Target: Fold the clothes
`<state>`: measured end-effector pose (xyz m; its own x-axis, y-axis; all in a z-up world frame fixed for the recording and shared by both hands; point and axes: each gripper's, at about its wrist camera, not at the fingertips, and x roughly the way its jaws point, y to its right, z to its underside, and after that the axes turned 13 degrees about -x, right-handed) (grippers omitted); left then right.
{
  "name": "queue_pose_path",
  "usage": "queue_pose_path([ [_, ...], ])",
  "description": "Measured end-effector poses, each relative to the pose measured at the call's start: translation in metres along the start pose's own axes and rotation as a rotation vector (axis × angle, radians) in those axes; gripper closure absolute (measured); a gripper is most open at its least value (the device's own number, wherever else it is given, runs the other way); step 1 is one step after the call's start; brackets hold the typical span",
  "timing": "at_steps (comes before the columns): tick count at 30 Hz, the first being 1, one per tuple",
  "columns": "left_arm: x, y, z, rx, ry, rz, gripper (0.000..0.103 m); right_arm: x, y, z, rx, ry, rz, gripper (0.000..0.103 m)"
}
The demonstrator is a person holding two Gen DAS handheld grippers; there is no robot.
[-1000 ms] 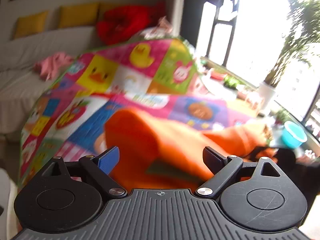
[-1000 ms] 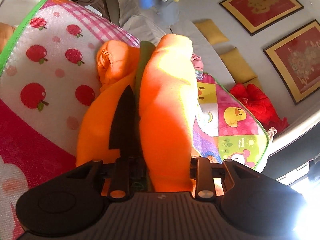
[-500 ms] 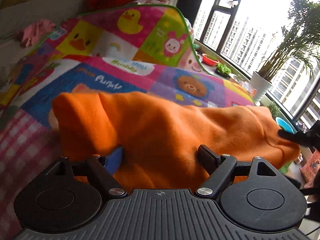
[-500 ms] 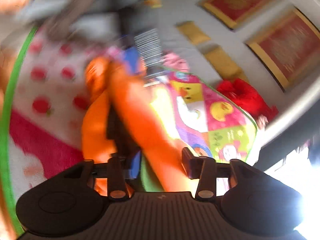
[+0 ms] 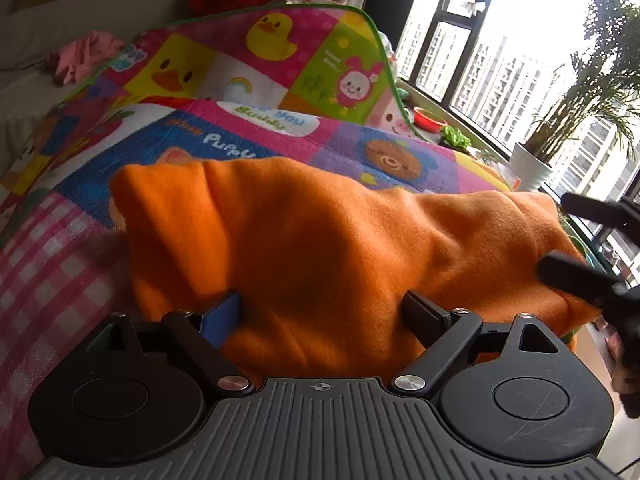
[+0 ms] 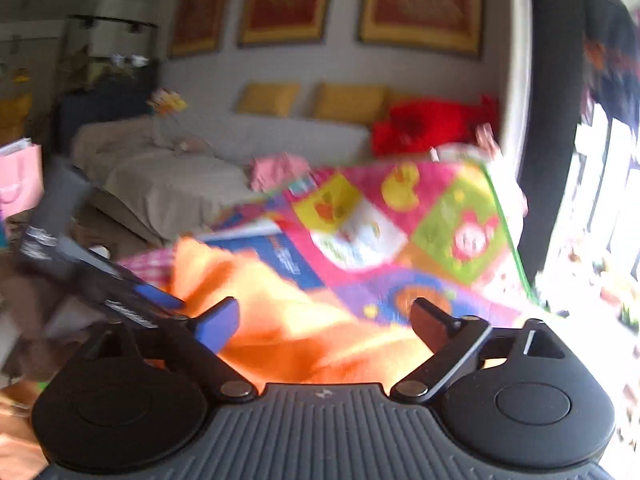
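An orange fleece garment (image 5: 320,248) lies bunched on a colourful cartoon play mat (image 5: 280,80). My left gripper (image 5: 324,308) is open, its fingers pressed low against the near edge of the garment, which bulges between them. The right gripper (image 5: 576,240) shows at the right edge of the left wrist view, open at the garment's right end. In the blurred right wrist view the right gripper (image 6: 326,316) is open just above the orange garment (image 6: 288,332), and the left gripper (image 6: 100,280) shows at the left.
A beige sofa (image 6: 180,168) with yellow cushions (image 6: 348,100), a red garment (image 6: 432,124) and a pink garment (image 6: 276,168) stands behind the mat. Large windows and a potted plant (image 5: 532,164) are on the right. A pink bag (image 6: 20,180) is far left.
The right gripper opened and let go of the orange garment, then swung round. The garment dropped from a raised fold and now lies spread on the mat. The left gripper came lower and closer to it.
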<state>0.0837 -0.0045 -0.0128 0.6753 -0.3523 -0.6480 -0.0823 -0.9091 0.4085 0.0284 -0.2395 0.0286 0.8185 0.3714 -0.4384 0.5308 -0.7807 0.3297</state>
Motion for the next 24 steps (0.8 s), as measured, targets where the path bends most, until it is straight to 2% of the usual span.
queue_pose_path([
  [2,0.0,-0.003,0.003,0.001,-0.007,0.006,0.01,0.017,-0.009,0.013,-0.043,-0.09,0.02,0.002],
  [6,-0.008,-0.009,0.005,-0.022,0.003,0.008,0.009,0.031,-0.024,0.048,-0.062,-0.192,0.04,0.0],
  [9,-0.015,-0.014,0.006,-0.044,0.014,0.007,0.009,0.03,-0.021,0.06,0.077,-0.215,0.019,0.0],
  [13,-0.024,-0.02,0.006,-0.073,0.029,0.006,0.009,0.033,-0.006,0.073,0.218,-0.242,-0.069,0.0],
  [15,-0.029,-0.023,0.007,-0.088,0.036,0.005,0.009,0.033,-0.003,0.076,0.218,-0.237,-0.096,0.0],
  [20,-0.039,-0.031,0.008,-0.123,0.054,0.003,0.009,0.036,-0.007,0.075,0.202,-0.239,-0.075,0.0],
  [24,-0.03,-0.036,0.006,-0.124,0.042,-0.022,0.009,0.036,-0.008,0.072,0.188,-0.245,-0.066,0.0],
])
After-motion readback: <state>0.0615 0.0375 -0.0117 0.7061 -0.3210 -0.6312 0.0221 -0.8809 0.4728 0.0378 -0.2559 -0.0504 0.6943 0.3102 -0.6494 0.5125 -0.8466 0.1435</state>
